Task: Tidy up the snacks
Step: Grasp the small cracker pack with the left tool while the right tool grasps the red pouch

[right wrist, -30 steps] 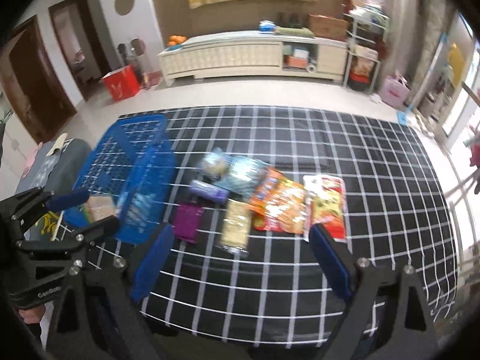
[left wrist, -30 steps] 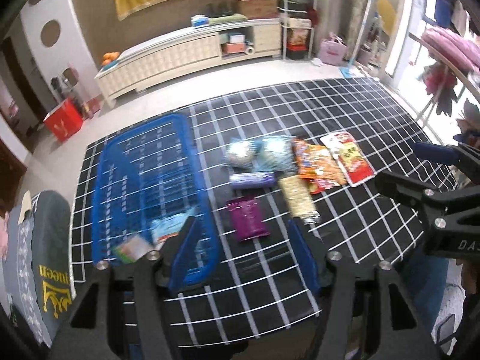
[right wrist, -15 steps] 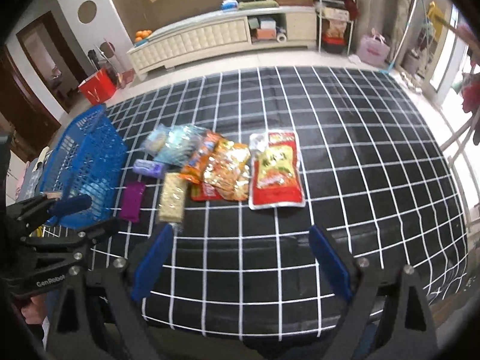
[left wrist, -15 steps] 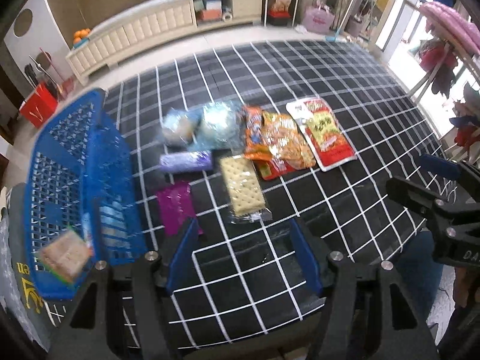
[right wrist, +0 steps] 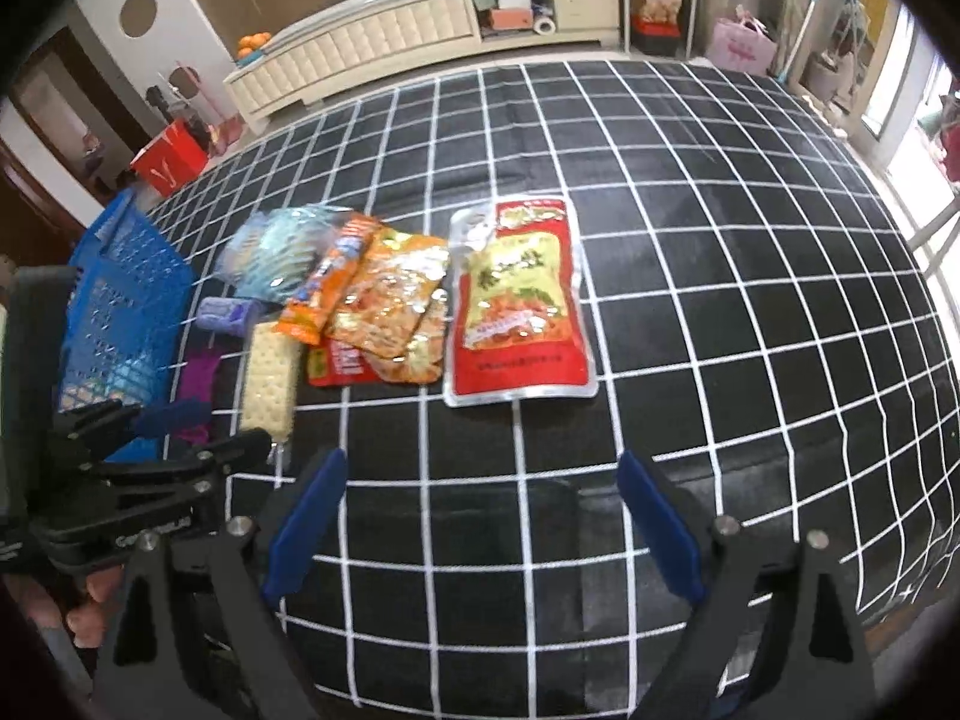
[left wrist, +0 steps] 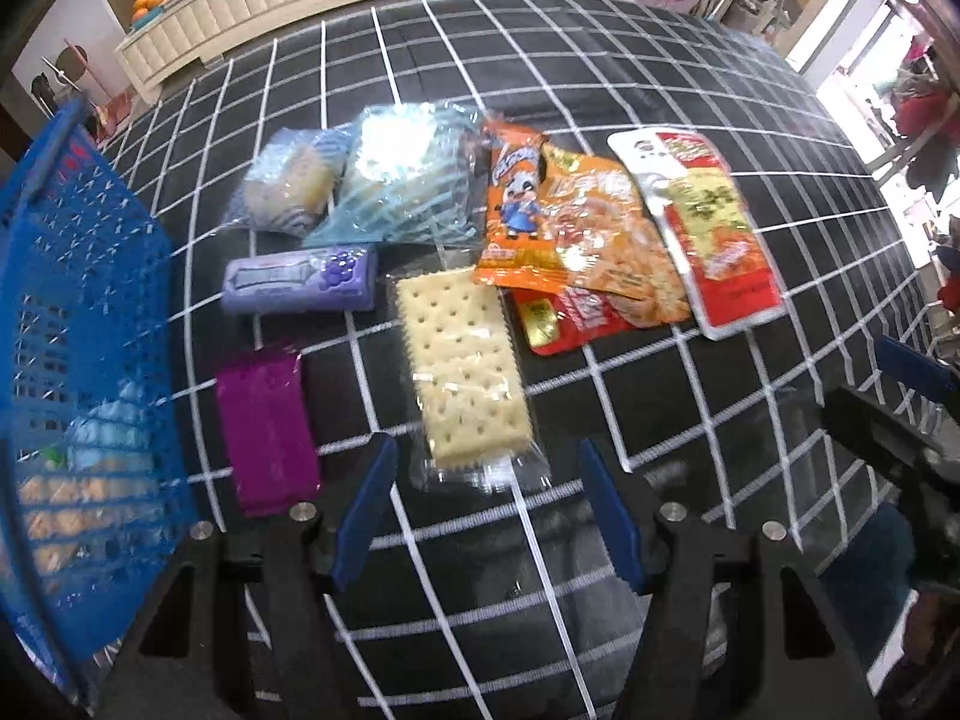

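Note:
Several snack packs lie on the black checked tablecloth point(left wrist: 690, 60). A clear-wrapped cracker pack point(left wrist: 459, 369) lies just ahead of my open left gripper point(left wrist: 486, 498), whose jaws hold nothing. Beside it are a purple wrapper point(left wrist: 264, 423), a lilac pack point(left wrist: 297, 279), two pale blue bags point(left wrist: 408, 177), orange bags point(left wrist: 576, 228) and a red pouch point(left wrist: 708, 228). A blue basket point(left wrist: 78, 324) at the left holds a few snacks. My right gripper point(right wrist: 480, 510) is open and empty above the cloth, with the red pouch point(right wrist: 519, 300) ahead of it.
A long cream cabinet point(right wrist: 390, 30) runs along the far wall behind the table, with a red bag point(right wrist: 171, 159) on the floor. The other gripper's fingers point(left wrist: 900, 396) show at the right edge of the left wrist view. The cloth right of the red pouch lies bare.
Both grippers have come down and closer to the table. The snacks now look larger, and the cracker pack sits just ahead of the left jaws. Neither gripper's opening changed.

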Demonstrator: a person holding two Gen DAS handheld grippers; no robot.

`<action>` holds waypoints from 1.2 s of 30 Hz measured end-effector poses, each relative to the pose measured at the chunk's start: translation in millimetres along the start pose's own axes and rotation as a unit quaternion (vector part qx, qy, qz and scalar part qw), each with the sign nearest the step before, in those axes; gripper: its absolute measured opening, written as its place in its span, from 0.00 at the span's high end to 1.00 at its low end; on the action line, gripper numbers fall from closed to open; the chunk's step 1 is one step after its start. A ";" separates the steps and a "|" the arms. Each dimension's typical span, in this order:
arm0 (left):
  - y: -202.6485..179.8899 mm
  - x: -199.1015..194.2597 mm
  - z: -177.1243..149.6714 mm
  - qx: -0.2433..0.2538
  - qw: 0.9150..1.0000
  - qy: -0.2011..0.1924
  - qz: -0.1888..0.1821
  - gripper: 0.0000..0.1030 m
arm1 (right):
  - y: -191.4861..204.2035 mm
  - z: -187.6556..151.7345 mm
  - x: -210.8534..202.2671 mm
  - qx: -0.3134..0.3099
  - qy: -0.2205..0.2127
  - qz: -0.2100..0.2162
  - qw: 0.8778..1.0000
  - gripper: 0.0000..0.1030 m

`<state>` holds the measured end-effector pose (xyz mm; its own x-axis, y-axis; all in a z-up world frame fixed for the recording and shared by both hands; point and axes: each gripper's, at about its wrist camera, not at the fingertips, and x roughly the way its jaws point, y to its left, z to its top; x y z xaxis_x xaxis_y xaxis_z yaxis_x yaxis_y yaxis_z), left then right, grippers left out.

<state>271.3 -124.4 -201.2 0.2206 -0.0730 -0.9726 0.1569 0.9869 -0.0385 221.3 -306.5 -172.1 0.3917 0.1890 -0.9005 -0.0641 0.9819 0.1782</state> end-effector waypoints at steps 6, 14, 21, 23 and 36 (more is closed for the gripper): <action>2.8 24.2 12.5 -0.007 1.000 -0.003 0.011 0.41 | -5.2 1.6 9.9 0.007 0.008 -0.002 1.000 0.09; 8.9 30.2 21.9 -0.007 1.000 -0.014 0.006 0.54 | -10.4 10.4 16.3 0.008 0.013 -0.021 1.000 0.09; 22.1 27.7 11.6 -0.007 1.000 -0.025 -0.006 0.59 | -10.9 26.2 30.5 0.001 0.004 -0.038 0.999 0.09; 26.6 21.3 5.0 -0.012 0.999 -0.033 -0.011 0.59 | -12.3 33.2 37.9 0.008 0.004 -0.027 1.000 0.09; 37.7 -38.5 6.9 -0.023 0.993 -0.113 0.007 0.59 | 0.2 74.1 82.9 -0.011 0.022 -0.060 0.998 0.09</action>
<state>275.4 -85.4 -163.6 0.4338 -0.0837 -0.8971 0.1090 0.9932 -0.0399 321.8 -291.5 -217.4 0.3572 0.0708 -0.9313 -0.0406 0.9974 0.0602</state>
